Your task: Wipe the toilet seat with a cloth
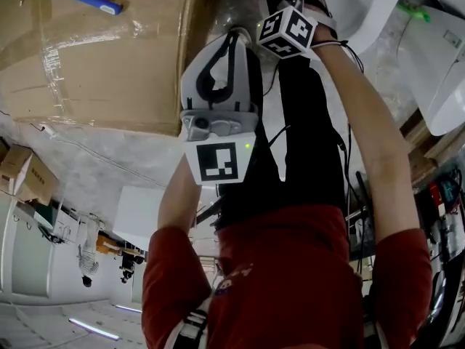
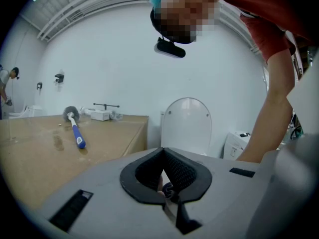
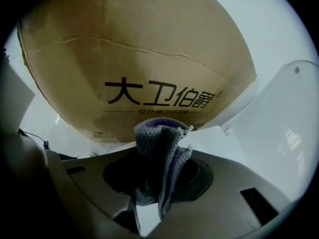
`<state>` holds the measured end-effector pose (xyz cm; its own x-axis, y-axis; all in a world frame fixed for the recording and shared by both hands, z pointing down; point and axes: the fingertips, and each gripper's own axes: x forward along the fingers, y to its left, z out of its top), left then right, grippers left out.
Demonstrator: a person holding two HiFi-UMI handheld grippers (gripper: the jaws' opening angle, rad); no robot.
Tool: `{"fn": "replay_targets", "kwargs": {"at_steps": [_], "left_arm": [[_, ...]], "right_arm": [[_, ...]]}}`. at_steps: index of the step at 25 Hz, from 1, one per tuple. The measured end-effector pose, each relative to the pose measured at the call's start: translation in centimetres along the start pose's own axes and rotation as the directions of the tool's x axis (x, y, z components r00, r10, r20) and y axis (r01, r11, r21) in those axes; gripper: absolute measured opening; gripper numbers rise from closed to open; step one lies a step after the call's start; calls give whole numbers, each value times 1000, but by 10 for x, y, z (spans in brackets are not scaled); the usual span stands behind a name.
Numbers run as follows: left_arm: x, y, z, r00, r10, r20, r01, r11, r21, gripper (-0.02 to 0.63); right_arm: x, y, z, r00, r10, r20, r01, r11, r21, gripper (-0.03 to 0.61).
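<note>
**Left gripper view**
- Left gripper (image 2: pixel 167 187): jaws clenched together, pads meeting. A small dark bit at the seam is too small to tell.
- Toilet lid (image 2: pixel 187 126): white and upright, at the centre of the frame just above the jaws. The seat below it is hidden behind the gripper body.
- Box (image 2: pixel 60 151): brown cardboard filling the left half, cut off by the dark lens edge.
- Brush (image 2: pixel 75 128): lies on the box top, blue handle toward the camera.
- Arm (image 2: pixel 271 113): comes down the right side and covers part of a white unit (image 2: pixel 238 144).
- Far person (image 2: pixel 7 86): at the left edge, mostly cut off.

**Right gripper view**
- Right gripper (image 3: pixel 159 183): jaws grasping the cloth. The pads are hidden by its folds.
- Cloth (image 3: pixel 159 151): grey with purple, bunched, standing up out of the jaws at lower centre.
- Box: fills the upper centre, printed side facing the camera.
- Toilet lid: white, at the right edge, partly out of frame.
- White rim (image 3: pixel 219 121): runs under the box at centre right. Cannot tell whether it is seat or bowl.

**Head view**
- Left gripper: at centre, with a square marker facing the camera. The jaw tips are not shown.
- Right gripper: only its cube (image 1: pixel 288 31) and the hand on it show, at upper centre. The jaws and cloth are out of sight.
- Toilet (image 1: pixel 378 6): white, at upper right, cut off by the frame.
- Brush: at upper left, its head cut off by the frame's top corner.
</note>
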<state>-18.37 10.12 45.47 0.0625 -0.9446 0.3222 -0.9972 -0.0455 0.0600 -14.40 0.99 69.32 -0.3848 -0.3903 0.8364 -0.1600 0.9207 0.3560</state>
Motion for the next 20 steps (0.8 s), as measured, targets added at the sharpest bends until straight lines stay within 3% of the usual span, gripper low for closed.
{"fn": "replay_targets", "kwargs": {"at_steps": [9, 15, 20], "left_arm": [[0, -18, -10, 999, -32, -33, 33, 999, 22, 11], [14, -38, -13, 996, -69, -57, 73, 996, 56, 12], [30, -64, -11, 991, -122, -60, 126, 990, 69, 12]], "right_arm": [[-31, 59, -28, 999, 30, -15, -31, 994, -108, 118], [-58, 89, -67, 997, 67, -46, -74, 982, -175, 118], [-86, 114, -108, 997, 64, -53, -77, 955, -285, 120]]}}
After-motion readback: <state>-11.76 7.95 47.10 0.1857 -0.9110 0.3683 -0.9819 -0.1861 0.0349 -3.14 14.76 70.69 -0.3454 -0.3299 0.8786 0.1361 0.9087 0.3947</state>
